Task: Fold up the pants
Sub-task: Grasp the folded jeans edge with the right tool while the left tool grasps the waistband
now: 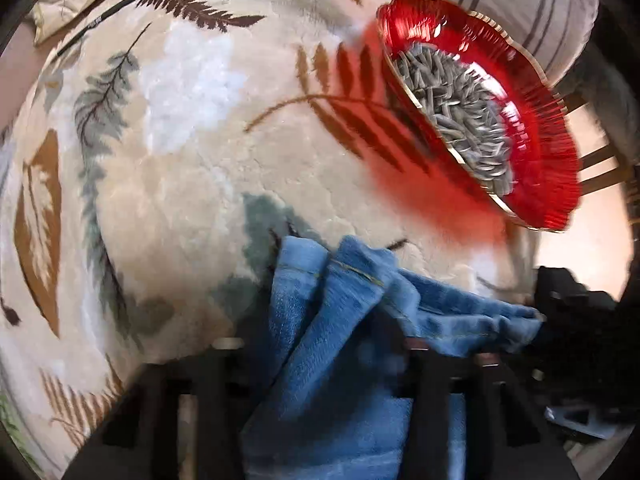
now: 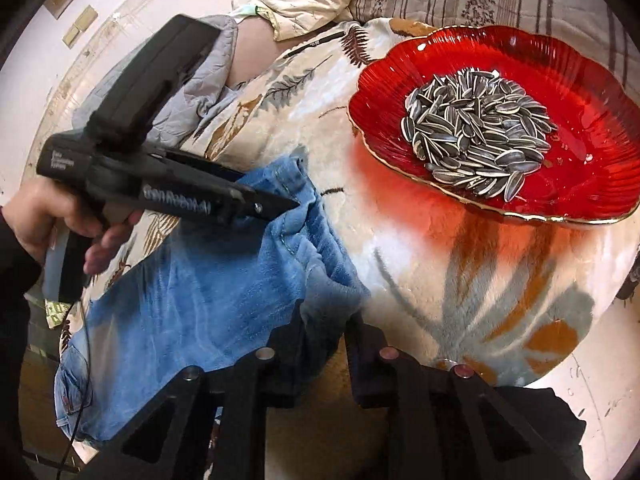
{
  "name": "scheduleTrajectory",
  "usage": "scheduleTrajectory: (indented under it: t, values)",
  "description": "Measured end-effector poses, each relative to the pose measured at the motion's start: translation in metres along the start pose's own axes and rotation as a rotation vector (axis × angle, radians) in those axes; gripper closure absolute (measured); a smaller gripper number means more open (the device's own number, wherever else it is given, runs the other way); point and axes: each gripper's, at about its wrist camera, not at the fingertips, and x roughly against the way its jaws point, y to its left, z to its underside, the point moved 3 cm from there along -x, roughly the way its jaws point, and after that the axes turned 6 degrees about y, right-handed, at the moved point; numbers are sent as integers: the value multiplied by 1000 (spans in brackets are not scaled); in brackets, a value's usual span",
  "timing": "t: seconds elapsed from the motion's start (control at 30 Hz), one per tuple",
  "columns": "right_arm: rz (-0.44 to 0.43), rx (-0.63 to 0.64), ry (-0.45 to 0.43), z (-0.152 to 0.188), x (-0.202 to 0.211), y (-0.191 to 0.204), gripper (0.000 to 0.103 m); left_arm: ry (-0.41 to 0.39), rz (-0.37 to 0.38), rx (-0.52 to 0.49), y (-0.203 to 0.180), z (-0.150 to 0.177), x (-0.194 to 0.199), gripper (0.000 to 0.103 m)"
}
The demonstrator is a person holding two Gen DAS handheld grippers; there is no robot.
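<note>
The blue fleece pants (image 2: 200, 300) lie crumpled on a cream leaf-patterned blanket (image 2: 420, 280). In the right wrist view my left gripper (image 2: 294, 204), held in a person's hand (image 2: 48, 216), points down with its tip pinched on the stitched hem. My right gripper (image 2: 326, 314) is shut on a bunched fold of the same end, a little nearer the camera. In the left wrist view the pants (image 1: 352, 288) run up between the fingers of my left gripper (image 1: 324, 348), and the cloth stretches right to my dark right gripper (image 1: 560, 304).
A red glass dish (image 2: 580, 80) with a gold rim holds a heap of sunflower seeds just right of the pants; it shows blurred in the left wrist view as the dish (image 1: 536, 160). A grey quilted cloth (image 2: 192, 92) and striped pillows (image 1: 540, 12) lie behind.
</note>
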Motion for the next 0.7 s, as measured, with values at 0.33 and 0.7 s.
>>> scheduleTrajectory:
  t: [0.33,0.7]
  values:
    - [-49,18,-125,-3,39,2,86,-149,-75,-18,-33,2,62,96]
    - [38,40,-246,-26,84,-11,88,-216,-53,-3,-35,-25,91,95]
